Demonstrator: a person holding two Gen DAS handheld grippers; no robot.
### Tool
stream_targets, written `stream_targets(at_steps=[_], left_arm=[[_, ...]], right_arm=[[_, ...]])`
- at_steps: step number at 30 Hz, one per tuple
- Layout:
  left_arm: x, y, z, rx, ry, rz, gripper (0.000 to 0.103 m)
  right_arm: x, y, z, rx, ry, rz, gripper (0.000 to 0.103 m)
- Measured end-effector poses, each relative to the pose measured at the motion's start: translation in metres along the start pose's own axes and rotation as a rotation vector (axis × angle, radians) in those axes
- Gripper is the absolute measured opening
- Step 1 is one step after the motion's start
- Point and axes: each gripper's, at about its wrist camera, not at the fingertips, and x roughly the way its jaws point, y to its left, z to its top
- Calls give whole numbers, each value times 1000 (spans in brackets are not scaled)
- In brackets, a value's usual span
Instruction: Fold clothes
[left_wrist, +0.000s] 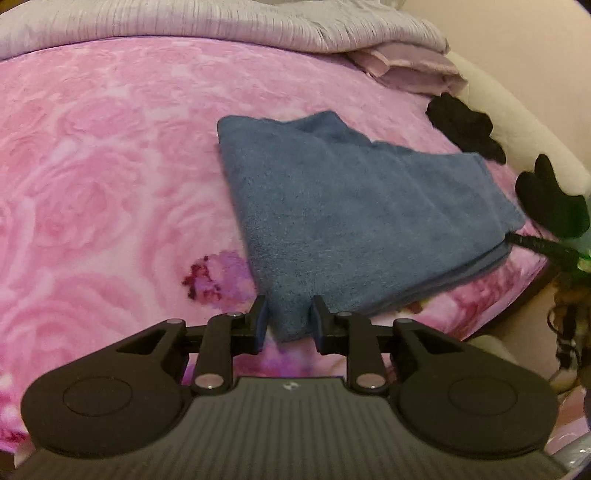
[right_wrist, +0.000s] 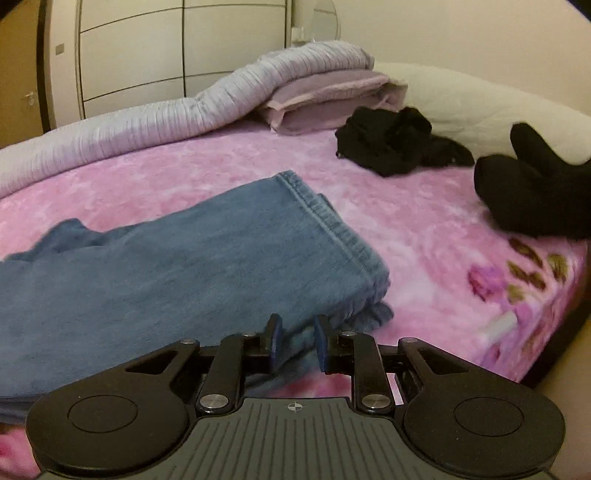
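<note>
A blue towel (left_wrist: 351, 206) lies folded flat in several layers on the pink rose-patterned blanket (left_wrist: 92, 177). My left gripper (left_wrist: 290, 317) straddles its near corner. The cloth lies between the fingers without being bunched or lifted, and the jaws stand partly open. In the right wrist view the same towel (right_wrist: 184, 266) shows its stitched hem. My right gripper (right_wrist: 298, 341) hovers at its near right corner. Its jaws are also apart, with blurred blue cloth showing between them and no pinch visible.
Two black garments (right_wrist: 388, 144) (right_wrist: 535, 199) lie crumpled at the far right of the bed. A lilac duvet (right_wrist: 147, 125) and folded pink bedding (right_wrist: 332, 96) run along the back, beside a white pillow (right_wrist: 461, 99). The bed's edge (right_wrist: 554, 350) drops off at the right.
</note>
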Motion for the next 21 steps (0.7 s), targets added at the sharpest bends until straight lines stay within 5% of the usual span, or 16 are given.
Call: stream_targets(at_steps=[10, 21], left_arm=[[-30, -8, -13, -14, 10, 147, 18], [-48, 2, -28, -41, -11, 247, 19]], right_arm=[[-57, 60, -40, -47, 69, 170, 24], [-89, 99, -59, -146, 49, 224, 25]])
